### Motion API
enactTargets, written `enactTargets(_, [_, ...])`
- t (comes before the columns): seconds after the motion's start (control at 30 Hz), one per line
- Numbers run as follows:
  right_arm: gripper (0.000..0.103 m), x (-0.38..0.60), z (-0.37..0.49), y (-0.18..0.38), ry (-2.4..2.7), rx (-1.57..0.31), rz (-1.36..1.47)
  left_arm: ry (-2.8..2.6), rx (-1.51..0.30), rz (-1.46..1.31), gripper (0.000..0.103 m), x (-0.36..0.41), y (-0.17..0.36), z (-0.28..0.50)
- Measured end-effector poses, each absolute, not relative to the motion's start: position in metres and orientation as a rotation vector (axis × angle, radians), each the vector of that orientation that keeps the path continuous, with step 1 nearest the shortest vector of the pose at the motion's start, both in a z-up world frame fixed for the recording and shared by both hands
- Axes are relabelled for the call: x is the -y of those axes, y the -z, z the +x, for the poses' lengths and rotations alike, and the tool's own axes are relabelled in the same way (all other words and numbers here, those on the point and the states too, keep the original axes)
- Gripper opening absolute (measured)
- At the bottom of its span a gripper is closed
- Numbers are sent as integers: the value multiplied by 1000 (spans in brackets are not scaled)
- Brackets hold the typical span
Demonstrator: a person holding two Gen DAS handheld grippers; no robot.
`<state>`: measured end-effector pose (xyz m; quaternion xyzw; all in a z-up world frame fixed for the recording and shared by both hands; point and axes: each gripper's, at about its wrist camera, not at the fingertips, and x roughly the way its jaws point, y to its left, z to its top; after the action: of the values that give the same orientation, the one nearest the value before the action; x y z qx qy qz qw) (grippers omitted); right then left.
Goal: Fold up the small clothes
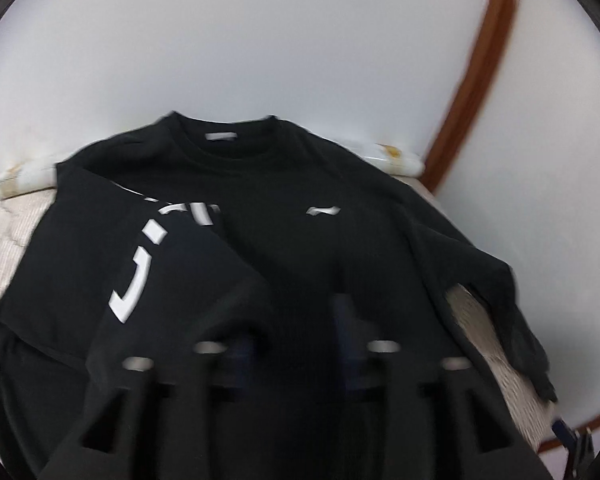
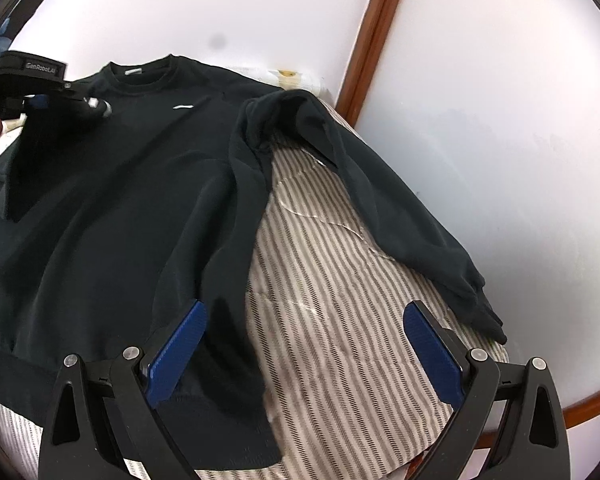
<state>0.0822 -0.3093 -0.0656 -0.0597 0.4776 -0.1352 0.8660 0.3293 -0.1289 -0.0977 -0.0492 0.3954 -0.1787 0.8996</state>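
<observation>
While the black sweatshirt [image 2: 112, 200] lies face up across a striped cover [image 2: 340, 280] on the table, its left sleeve [image 1: 172, 280], printed with white lettering, is lifted and drawn over the chest. The left hand-held gripper [image 1: 296, 320] is clenched on this sleeve's dark fabric, which bunches between its blurred fingers; in the right wrist view the same tool sits at the far left above the garment. The right hand-held gripper [image 2: 304, 344] is released, its blue pads [image 2: 176, 352] spread wide, one over the hem, the other over bare striped cover. The other sleeve [image 2: 400, 216] trails along the table edge beside a white wall [image 2: 500, 120] with brown trim [image 2: 372, 36].
</observation>
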Motion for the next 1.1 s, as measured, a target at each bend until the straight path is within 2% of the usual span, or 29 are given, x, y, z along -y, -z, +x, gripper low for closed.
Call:
enactTargets(0.07, [98, 302, 85, 62, 253, -990, -114, 396, -783, -95, 63, 122, 91, 311])
enactTargets(0.17, [98, 282, 96, 52, 194, -969, -119, 399, -755, -60, 65, 105, 82, 290])
enactTargets(0.33, [97, 233, 124, 33, 51, -906, -153, 246, -732, -80, 72, 24, 78, 268])
enactTargets(0.37, [96, 219, 132, 31, 5, -892, -147, 181, -741, -95, 72, -3, 82, 267])
enactTargets(0.43, [82, 197, 146, 31, -59, -887, -142, 81, -753, -93, 72, -35, 90, 269])
enactTargets(0.47, [80, 183, 157, 33, -93, -901, -148, 17, -762, -85, 72, -54, 96, 272])
enactTargets(0.63, [80, 124, 196, 48, -183, -933, -188, -97, -821, -84, 72, -110, 115, 294])
enactTargets(0.9, [82, 54, 240, 86, -318, -1023, -140, -114, -836, -70, 72, -118, 146, 342])
enactTargets(1.1, [88, 19, 243, 119, -393, -1076, -204, -79, -826, -22, 73, -107, 162, 346])
